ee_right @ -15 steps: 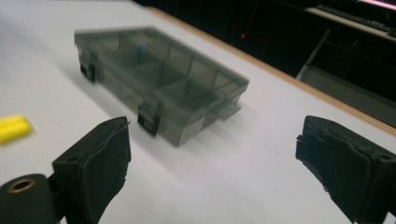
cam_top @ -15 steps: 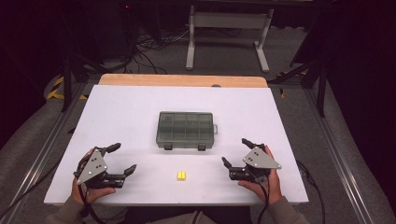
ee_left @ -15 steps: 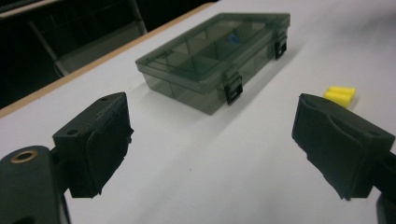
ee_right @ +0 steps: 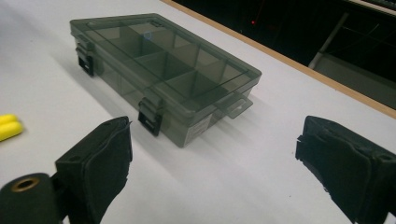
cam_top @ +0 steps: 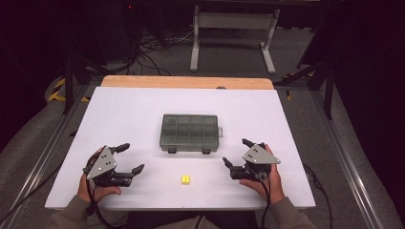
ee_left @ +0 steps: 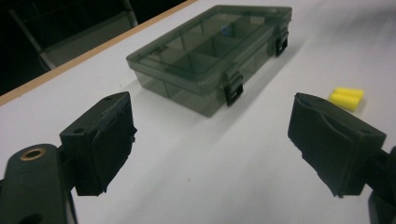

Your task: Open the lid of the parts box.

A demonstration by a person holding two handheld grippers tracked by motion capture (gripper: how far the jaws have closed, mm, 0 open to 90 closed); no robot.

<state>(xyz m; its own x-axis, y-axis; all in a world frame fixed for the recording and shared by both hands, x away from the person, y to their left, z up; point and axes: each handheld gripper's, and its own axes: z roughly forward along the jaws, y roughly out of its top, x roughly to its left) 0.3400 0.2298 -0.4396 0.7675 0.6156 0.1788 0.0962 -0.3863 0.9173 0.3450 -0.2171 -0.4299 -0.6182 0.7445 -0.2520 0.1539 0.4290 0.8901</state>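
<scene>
A smoky grey plastic compartment box (cam_top: 190, 133) lies closed in the middle of the white table, its two black latches facing me. The same box (ee_left: 215, 51) (ee_right: 163, 70) is ahead of each gripper's jaws. Two yellow foam earplugs (cam_top: 185, 180) lie side by side near the front edge, between the hands; the earplugs (ee_left: 346, 98) (ee_right: 8, 127) also appear at the sides of the gripper views. My left gripper (cam_top: 133, 159) rests at the front left, open and empty. My right gripper (cam_top: 235, 153) rests at the front right, open and empty.
The white table top (cam_top: 133, 114) ends in a wooden strip (cam_top: 186, 82) at the far side. Beyond it stand a metal frame (cam_top: 231, 33) and loose cables (cam_top: 148, 47) on the dark floor. Metal rails run along both table sides.
</scene>
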